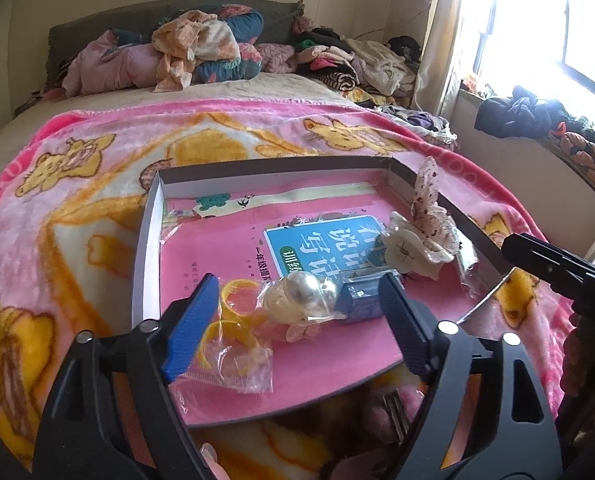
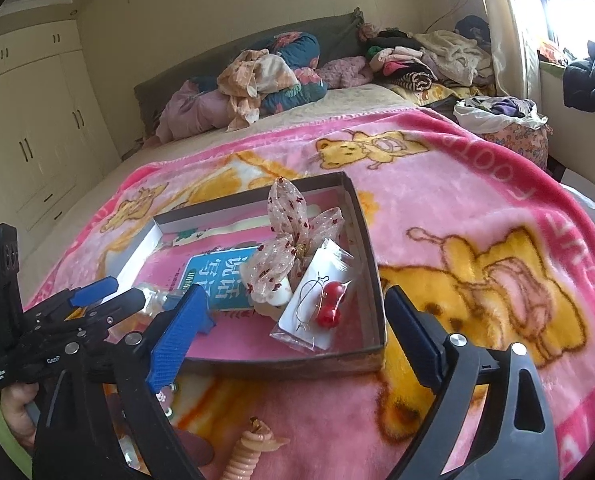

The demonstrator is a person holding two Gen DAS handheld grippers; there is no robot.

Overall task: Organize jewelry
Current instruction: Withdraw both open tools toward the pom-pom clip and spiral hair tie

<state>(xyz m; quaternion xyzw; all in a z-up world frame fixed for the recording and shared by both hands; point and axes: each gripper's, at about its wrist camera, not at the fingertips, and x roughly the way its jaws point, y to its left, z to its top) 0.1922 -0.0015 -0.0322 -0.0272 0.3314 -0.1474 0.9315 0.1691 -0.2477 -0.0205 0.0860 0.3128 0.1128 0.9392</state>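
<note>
While both the left gripper (image 1: pixel 293 316) and right gripper (image 2: pixel 297 328) stand spread and empty over the box (image 2: pixel 371 276), its bagged red earrings (image 2: pixel 329 306) lean loosely and could slip when nudged.

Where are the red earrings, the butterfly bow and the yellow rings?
red earrings (image 2: pixel 331 304), right wrist view, on the red beads.
butterfly bow (image 2: pixel 293 236), right wrist view, on its spotted wings.
yellow rings (image 1: pixel 233 300), left wrist view, on the upper ring's band.
</note>
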